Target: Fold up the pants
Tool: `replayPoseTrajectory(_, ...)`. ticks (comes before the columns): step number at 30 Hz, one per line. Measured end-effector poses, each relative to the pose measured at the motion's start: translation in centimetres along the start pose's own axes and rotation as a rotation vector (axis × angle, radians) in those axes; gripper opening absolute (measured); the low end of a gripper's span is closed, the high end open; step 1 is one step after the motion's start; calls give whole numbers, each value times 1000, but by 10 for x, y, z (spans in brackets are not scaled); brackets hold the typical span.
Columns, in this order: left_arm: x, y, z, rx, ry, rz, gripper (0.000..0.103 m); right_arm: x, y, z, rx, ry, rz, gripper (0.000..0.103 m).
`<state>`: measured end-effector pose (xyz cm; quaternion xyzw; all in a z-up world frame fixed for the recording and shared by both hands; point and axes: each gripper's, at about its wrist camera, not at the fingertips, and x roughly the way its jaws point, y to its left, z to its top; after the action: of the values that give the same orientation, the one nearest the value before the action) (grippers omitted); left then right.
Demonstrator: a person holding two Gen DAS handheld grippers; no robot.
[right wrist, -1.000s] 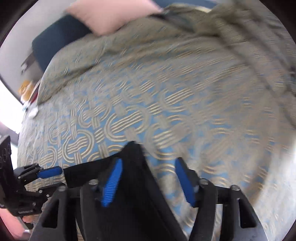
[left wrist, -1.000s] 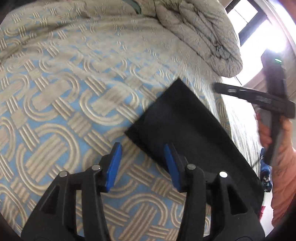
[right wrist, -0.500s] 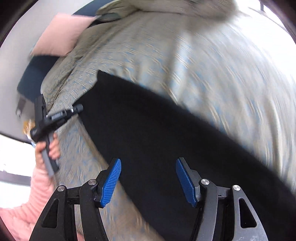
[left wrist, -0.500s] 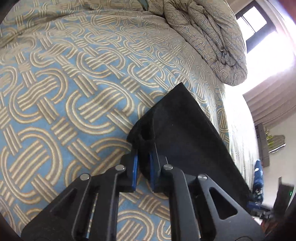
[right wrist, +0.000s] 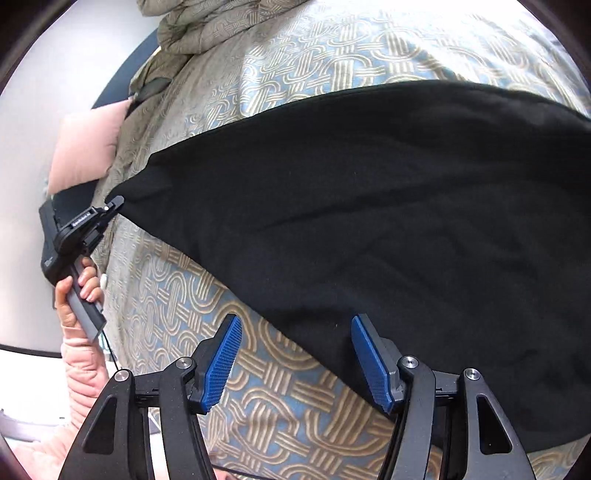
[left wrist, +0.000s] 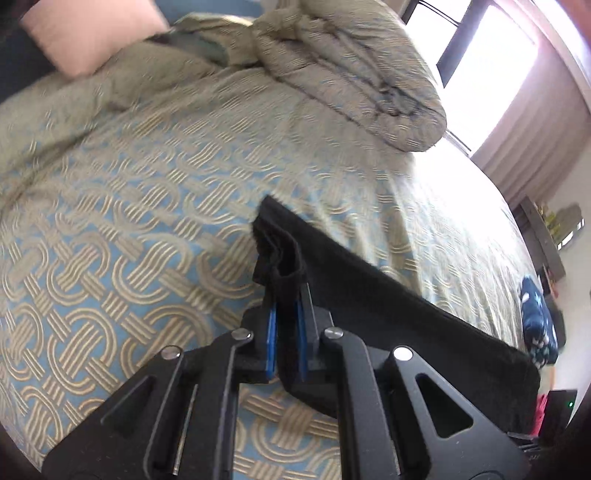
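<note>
Black pants point(right wrist: 369, 206) lie folded lengthwise on the patterned bedspread point(right wrist: 295, 48). My left gripper point(left wrist: 286, 314) is shut on one corner of the pants point(left wrist: 369, 295) and lifts it off the bed. In the right wrist view the left gripper point(right wrist: 116, 203) shows at the pants' far left corner. My right gripper point(right wrist: 295, 354) is open and empty, with its fingertips point(right wrist: 229, 339) over the near edge of the pants.
A bunched quilt point(left wrist: 351, 66) and a pink pillow point(left wrist: 92, 33) lie at the head of the bed. A window and curtain point(left wrist: 535, 110) are to the right. A dark blue item point(left wrist: 537, 325) is beyond the bed's right side.
My left gripper shut on the pants corner and raised it. My right gripper swung over the pants and stays open.
</note>
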<state>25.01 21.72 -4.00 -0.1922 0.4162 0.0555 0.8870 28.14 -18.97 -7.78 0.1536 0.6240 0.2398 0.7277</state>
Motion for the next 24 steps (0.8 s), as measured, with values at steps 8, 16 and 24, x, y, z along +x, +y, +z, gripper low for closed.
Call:
replayPoseTrajectory(8, -11, -84, -2, 189, -10, -35, 8, -15, -13, -11, 15, -83, 17, 63)
replayPoseTrajectory(16, -1, -197, -48, 456, 86, -169, 3, -35, -51, -23, 109, -143, 33, 63)
replayPoseTrajectory(24, -22, -81, -39, 229, 23, 44, 51, -36, -62, -29, 125, -137, 25, 64)
